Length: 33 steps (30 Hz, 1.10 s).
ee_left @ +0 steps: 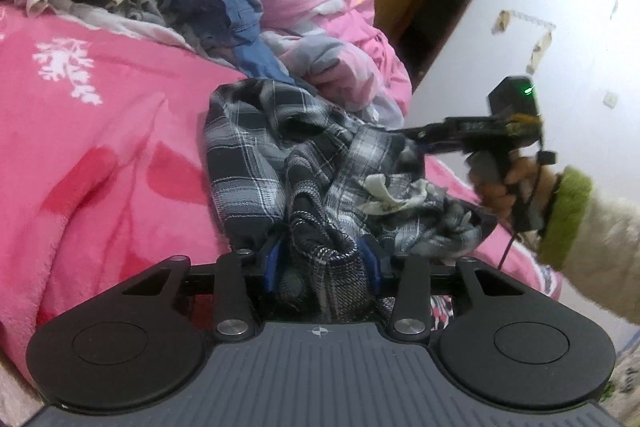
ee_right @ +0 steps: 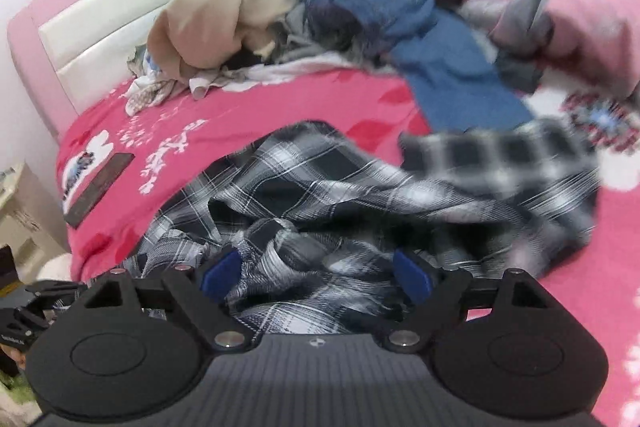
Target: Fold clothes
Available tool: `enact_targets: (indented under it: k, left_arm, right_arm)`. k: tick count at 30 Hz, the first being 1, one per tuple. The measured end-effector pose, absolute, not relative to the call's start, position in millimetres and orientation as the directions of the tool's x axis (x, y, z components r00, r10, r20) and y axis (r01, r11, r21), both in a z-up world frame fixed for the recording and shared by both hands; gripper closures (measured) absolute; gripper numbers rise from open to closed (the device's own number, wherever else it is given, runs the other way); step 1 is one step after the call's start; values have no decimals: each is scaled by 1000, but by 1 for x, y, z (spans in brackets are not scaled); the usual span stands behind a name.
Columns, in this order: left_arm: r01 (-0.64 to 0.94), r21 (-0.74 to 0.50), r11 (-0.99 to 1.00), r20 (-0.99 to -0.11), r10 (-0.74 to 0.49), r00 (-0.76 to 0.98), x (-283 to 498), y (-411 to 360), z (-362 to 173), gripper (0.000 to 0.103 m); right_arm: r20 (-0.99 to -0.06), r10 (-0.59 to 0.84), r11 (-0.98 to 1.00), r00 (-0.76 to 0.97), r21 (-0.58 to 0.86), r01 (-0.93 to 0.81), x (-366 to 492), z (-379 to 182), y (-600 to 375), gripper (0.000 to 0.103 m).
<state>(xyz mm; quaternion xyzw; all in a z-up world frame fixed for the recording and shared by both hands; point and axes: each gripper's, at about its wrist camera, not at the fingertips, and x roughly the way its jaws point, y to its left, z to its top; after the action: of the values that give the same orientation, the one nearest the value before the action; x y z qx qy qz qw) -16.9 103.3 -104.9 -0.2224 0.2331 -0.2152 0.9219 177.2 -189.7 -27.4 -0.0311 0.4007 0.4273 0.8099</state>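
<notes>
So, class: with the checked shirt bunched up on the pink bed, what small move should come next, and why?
Probably close the right gripper on the shirt and draw it sideways: its fingers stand open over crumpled cloth, while the left gripper already pinches a bunched fold.

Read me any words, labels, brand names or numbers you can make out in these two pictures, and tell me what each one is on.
No text can be read in either view.
White marks on the pink bedcover: they look like a line of writing, too blurred and warped to read.
Picture patch on the bedcover's corner: too small to make out.
Crosshair mark on the left gripper body: a symbol, no letters.
Plaid shirt: no legible tag.
</notes>
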Motion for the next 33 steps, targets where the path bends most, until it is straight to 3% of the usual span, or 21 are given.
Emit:
enact_targets:
  k: [2, 4, 7, 10, 14, 22, 28, 33]
  left_arm:
    - [297, -499, 814, -334, -497, 801, -17, 102, -105, 62]
    - [302, -484, 822, -334, -492, 804, -18, 100, -105, 62]
    - [303, -471, 829, -334, -485, 808, -19, 98, -105, 62]
    - [295, -464, 835, -336, -474, 814, -20, 96, -104, 66]
    - [296, -448, 844, -328, -463, 824, -27, 94, -91, 76]
    - [333, -451, 828, -195, -455, 869, -32, 94, -64, 86]
    - [277, -495, 824, -115, -378, 918, -23, 114, -46, 89]
    - [166, -521, 837, -72, -236, 969, -21, 144, -33, 90]
  right_arm:
    - [-685, 673, 630, 279, 334, -701, 182, -36, -184, 29]
    - [-693, 668, 626, 271, 327, -708, 177, -39, -179, 55]
    - [-684, 645, 632, 341, 227, -741, 155, -32, -170, 80]
    - [-640, 627, 659, 445, 130, -741, 130, -19, -170, 88]
    - [-519, 624, 728, 585, 112, -677, 99, 4, -189, 91]
    - [-313, 572, 788, 758, -47, -614, 80, 58, -180, 92]
    - [-188, 609, 758, 771, -147, -635, 94, 95, -128, 95]
    - [-148, 678, 700, 720, -169, -694, 121, 114, -70, 97]
